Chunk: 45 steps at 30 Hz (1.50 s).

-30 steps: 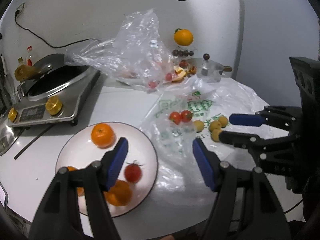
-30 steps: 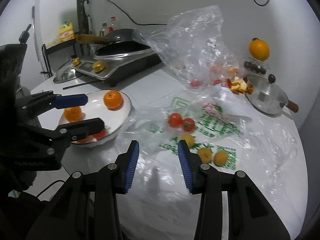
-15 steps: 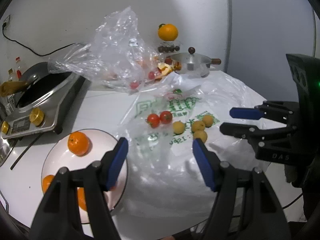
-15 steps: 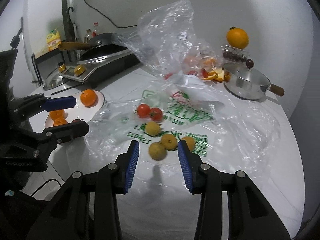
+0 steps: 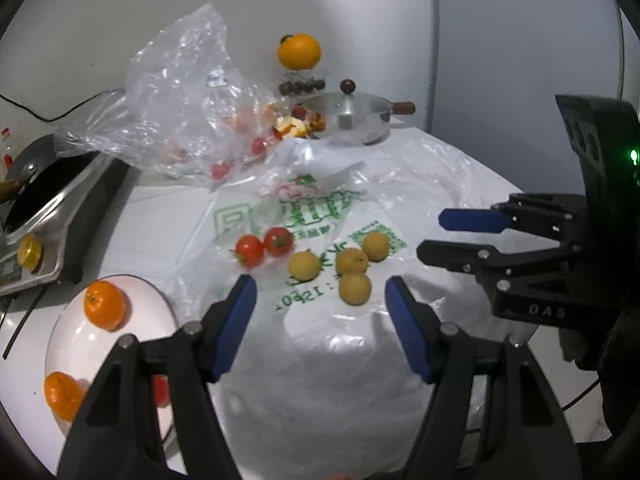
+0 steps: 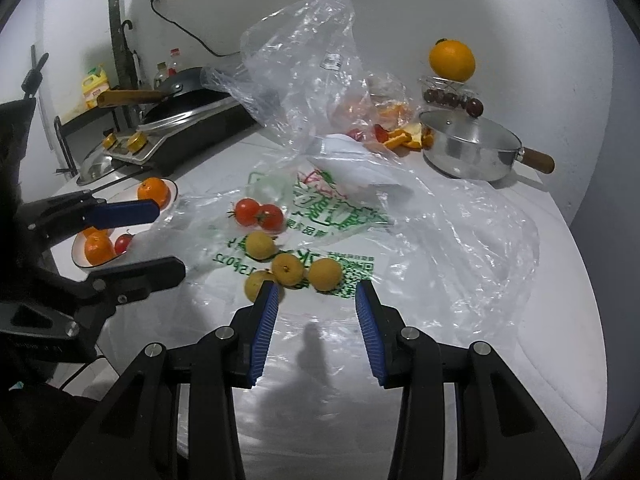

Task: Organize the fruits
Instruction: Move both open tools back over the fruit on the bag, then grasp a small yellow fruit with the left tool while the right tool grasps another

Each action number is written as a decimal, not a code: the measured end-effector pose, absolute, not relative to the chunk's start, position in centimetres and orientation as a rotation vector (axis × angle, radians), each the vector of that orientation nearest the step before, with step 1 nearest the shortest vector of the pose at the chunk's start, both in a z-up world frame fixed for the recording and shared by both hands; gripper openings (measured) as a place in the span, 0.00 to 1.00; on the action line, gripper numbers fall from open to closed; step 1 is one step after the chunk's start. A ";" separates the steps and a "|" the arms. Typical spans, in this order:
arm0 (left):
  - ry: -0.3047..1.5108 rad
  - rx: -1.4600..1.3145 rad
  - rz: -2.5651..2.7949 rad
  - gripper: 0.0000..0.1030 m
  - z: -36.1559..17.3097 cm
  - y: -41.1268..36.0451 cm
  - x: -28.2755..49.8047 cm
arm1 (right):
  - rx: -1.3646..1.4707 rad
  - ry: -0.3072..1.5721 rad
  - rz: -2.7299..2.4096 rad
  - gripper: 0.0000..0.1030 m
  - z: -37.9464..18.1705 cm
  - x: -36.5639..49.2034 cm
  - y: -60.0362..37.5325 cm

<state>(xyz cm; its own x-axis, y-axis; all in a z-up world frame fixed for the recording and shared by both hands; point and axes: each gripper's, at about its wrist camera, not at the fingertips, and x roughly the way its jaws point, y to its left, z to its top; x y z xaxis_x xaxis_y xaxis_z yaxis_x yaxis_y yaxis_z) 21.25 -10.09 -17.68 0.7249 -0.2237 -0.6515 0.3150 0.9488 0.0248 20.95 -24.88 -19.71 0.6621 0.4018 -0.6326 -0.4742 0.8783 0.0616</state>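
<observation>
1. Both claws have swung right since the earlier frame, away from the plate and over the printed plastic bag on the table.
2. At the left, three oranges and a tomato sit on the plate.
3. Left claw hangs wide and empty, above the four yellow fruits; two tomatoes lie just beside them.
4. Right claw is also wide and empty, near the closest yellow fruits.
5. My advice: close gently on one fruit, keeping the pads off the film.
6. Being round, the fruits have no clear long axis; one shows its stem dimple facing the right wrist camera.
</observation>
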 end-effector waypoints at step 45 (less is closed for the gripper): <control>0.840 0.137 -0.417 0.26 -21.5 -12.4 25.4 | -0.154 0.776 0.550 0.41 -22.4 25.8 -23.1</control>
<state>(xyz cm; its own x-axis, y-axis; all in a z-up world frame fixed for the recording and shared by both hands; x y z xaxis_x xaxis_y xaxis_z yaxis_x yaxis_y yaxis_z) 25.44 -12.42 -21.55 0.5924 -0.3044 -0.7459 0.4107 0.9106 -0.0454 25.84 -23.12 -22.37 0.5816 0.4132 -0.7007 -0.5240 0.8492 0.0658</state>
